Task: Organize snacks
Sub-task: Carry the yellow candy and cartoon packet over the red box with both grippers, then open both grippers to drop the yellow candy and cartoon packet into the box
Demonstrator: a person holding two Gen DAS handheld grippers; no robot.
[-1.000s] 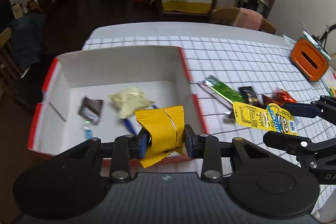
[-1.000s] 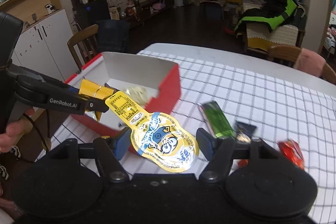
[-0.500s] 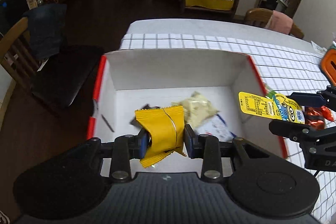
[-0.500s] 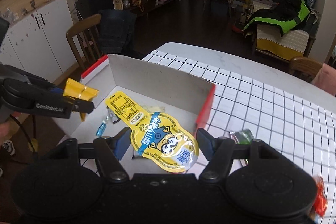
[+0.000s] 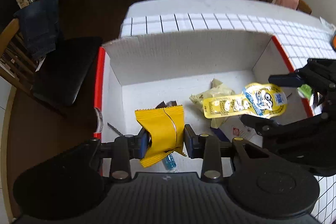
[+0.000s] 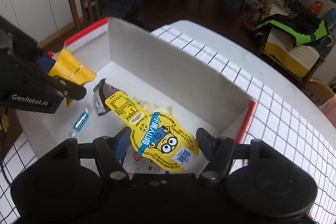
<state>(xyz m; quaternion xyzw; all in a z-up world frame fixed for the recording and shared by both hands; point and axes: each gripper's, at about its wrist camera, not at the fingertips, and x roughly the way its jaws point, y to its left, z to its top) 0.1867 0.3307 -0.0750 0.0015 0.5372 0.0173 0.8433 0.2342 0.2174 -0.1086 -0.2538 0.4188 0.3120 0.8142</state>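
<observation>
With your left gripper (image 5: 166, 139) pinching the orange-yellow foil packet (image 5: 162, 129) and your right gripper (image 6: 162, 145) pinching the yellow cartoon-printed pouch (image 6: 159, 135) above the white cardboard box (image 5: 189, 56), releasing too high could bounce them out.

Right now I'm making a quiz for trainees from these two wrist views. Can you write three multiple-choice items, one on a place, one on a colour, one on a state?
1. Where is the blue candy?
A. On the checked tablecloth
B. On the floor of the white box
C. On the wooden chair

2. What colour is the packet in the left gripper?
A. Yellow
B. Green
C. Red

3. What is the state of the right gripper?
A. Open and empty
B. Resting on the table
C. Holding the cartoon pouch above the box

Answers:
1 B: the candy lies on the white floor of the box, near the dark wrapper.
2 A: the pinched packet is plain yellow with a thin seam.
3 C: the pouch sits between its fingers, clear of the box floor.
</observation>
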